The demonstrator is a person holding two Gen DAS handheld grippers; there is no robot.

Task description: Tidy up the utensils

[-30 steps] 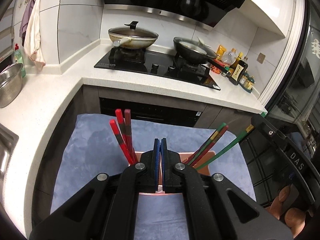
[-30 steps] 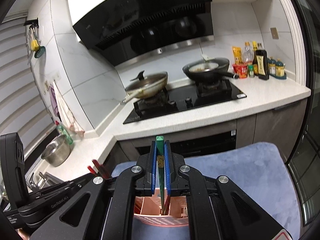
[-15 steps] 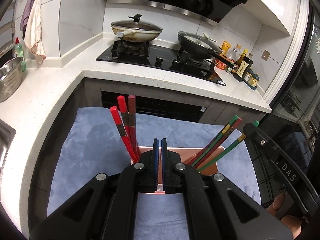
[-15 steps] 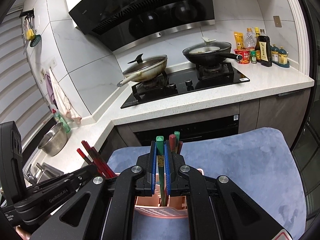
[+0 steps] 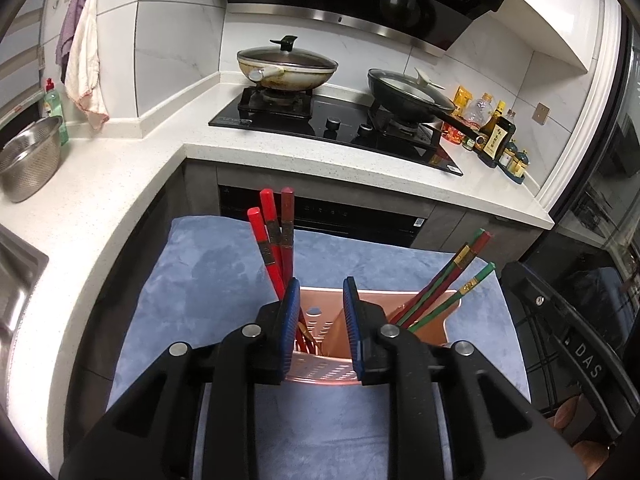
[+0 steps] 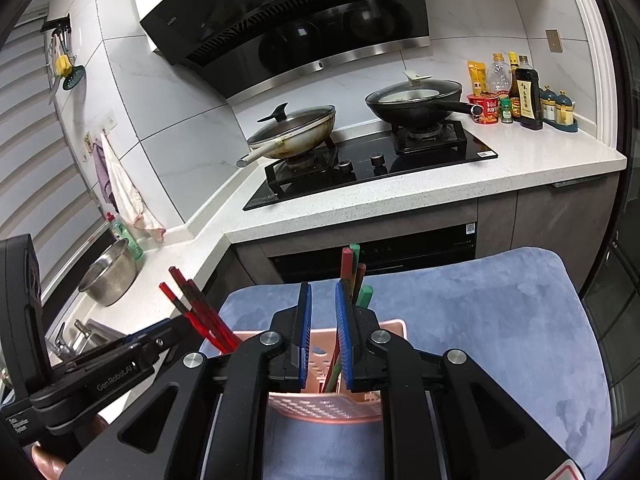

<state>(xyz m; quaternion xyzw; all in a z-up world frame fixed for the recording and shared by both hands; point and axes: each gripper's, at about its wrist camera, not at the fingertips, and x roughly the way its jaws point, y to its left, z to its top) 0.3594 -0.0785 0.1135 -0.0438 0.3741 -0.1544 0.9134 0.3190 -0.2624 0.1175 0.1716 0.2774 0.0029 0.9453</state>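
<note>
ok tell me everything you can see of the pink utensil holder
The pink utensil holder looks like plastic, with perforated walls and an inner divider making compartments. It stands upright on the blue cloth. Red chopsticks lean out of its left side; red and green chopsticks lean out of its right. Both grippers' fingers are in front of it, hiding part of its near wall.

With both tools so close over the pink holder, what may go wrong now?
1. The left gripper, its jaws opening, stands beside the leaning red chopsticks; pulling back carelessly may catch them.
2. The right gripper, its jaws opening, is right beside the green and red chopsticks and may drag them out.
3. The light pink plastic holder may tip.
</note>
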